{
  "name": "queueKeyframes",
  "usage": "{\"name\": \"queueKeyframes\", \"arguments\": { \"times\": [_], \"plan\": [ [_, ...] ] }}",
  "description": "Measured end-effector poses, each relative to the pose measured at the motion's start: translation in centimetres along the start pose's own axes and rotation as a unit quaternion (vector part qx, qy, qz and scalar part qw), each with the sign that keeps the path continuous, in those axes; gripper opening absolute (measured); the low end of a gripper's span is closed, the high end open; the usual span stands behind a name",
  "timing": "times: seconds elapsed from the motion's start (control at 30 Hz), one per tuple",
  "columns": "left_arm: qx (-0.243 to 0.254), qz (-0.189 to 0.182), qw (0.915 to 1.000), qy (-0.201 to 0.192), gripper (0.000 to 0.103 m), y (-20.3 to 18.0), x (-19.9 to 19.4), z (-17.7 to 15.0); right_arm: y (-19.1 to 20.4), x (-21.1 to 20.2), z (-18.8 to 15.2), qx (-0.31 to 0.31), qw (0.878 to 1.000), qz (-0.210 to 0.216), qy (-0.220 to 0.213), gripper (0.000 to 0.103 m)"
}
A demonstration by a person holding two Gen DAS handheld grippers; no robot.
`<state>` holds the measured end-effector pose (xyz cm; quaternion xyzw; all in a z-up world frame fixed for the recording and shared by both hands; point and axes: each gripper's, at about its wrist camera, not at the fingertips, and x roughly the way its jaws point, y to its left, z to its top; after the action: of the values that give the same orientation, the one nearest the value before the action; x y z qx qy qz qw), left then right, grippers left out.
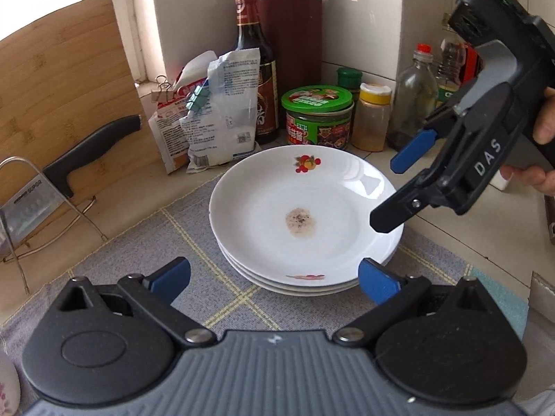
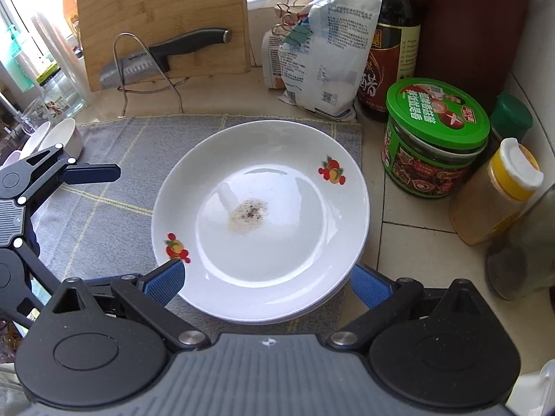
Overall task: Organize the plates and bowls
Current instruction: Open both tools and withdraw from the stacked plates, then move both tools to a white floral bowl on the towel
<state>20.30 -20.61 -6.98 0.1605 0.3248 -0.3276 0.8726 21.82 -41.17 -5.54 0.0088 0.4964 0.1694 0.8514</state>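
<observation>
A stack of three white plates (image 1: 305, 222) with fruit prints lies on a grey checked mat (image 1: 145, 249). The top plate (image 2: 260, 215) carries a brown speckled stain in its middle. My left gripper (image 1: 274, 279) stands open just short of the stack's near rim, holding nothing. My right gripper (image 1: 395, 187) hangs open over the stack's right rim, a hand on its handle. In the right wrist view my right gripper (image 2: 267, 284) straddles the near rim with both blue pads beside it, and a left gripper finger (image 2: 93, 173) reaches in from the left. White bowls (image 2: 62, 138) rest at the mat's far left.
Behind the plates stand a green-lidded jar (image 1: 317, 118), a dark sauce bottle (image 1: 253, 55), clipped bags (image 1: 211, 114), a yellow-capped spice jar (image 2: 499, 190) and a glass bottle (image 1: 412, 97). A knife (image 1: 83, 159) sits in a wire rack against a wooden cutting board (image 1: 69, 79).
</observation>
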Motion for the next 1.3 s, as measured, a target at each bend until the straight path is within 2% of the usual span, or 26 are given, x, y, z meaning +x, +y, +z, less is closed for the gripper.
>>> {"name": "queueKeyframes", "arguments": {
  "times": [0.2, 0.43, 0.6, 0.73, 0.9, 1.3],
  "plan": [
    [-0.034, 0.027, 0.9988, 0.023, 0.102, 0.1, -0.5, -0.4, 2.1, -0.8, -0.6, -0.022, 1.000, -0.003, -0.021, 0.103],
    [-0.110, 0.043, 0.9923, 0.038, 0.102, 1.0, -2.0, -1.9, 5.3, -0.9, -1.5, -0.083, 0.995, -0.034, -0.046, 0.103],
    [-0.151, 0.078, 0.9844, 0.046, 0.102, 1.6, -3.5, -3.7, 7.6, -0.4, -1.9, -0.124, 0.991, -0.011, -0.046, 0.103],
    [-0.171, 0.106, 0.9787, 0.042, 0.102, 2.4, -5.4, -5.4, 9.7, 0.1, -1.8, -0.143, 0.988, 0.011, -0.050, 0.103],
    [-0.187, 0.125, 0.9739, 0.030, 0.102, 4.0, -7.5, -7.5, 12.7, 0.6, -1.5, -0.165, 0.984, 0.016, -0.060, 0.103],
    [-0.199, 0.144, 0.9694, 0.004, 0.102, 10.3, -12.9, -13.8, 22.2, 1.9, -1.1, -0.159, 0.983, 0.023, -0.086, 0.103]
  ]
}}
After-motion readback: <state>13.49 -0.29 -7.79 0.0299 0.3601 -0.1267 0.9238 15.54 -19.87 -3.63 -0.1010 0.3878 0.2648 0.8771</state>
